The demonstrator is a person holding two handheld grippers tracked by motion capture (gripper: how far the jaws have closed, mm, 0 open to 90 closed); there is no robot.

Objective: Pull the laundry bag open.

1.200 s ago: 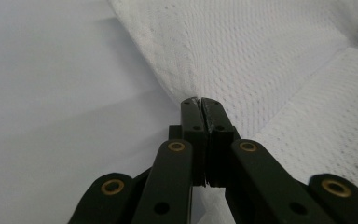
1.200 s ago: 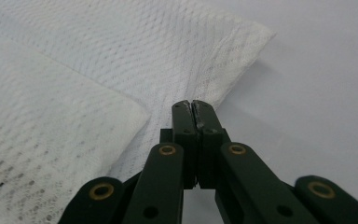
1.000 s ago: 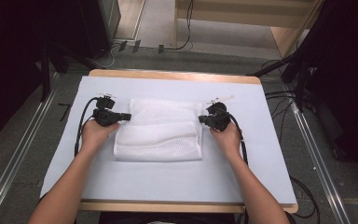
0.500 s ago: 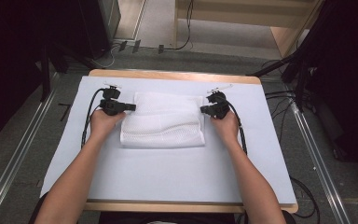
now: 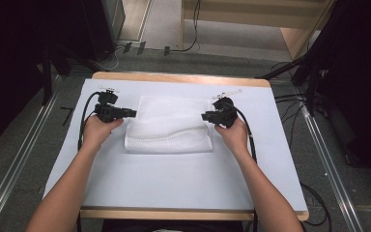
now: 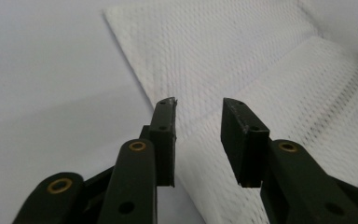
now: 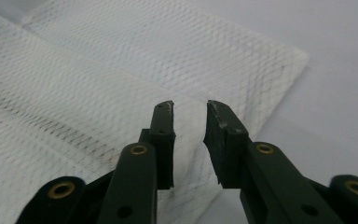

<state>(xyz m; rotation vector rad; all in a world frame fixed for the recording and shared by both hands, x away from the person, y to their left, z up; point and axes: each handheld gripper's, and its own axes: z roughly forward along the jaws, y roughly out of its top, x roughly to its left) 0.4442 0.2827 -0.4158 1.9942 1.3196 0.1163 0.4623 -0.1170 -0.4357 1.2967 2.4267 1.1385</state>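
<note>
Jaws of both grippers gape over unlabelled white mesh cloth [image 5: 169, 126].

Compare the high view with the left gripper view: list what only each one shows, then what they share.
High view alone: both hands, the left and the right, the forearms, the wooden table edge and the floor. Left gripper view alone: the mesh weave up close and the gap between its open jaws. Shared: the folded white cloth on the pale sheet.

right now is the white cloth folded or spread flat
Folded: the white mesh cloth shows an upper layer lying over a lower one, both gripper views.
</note>
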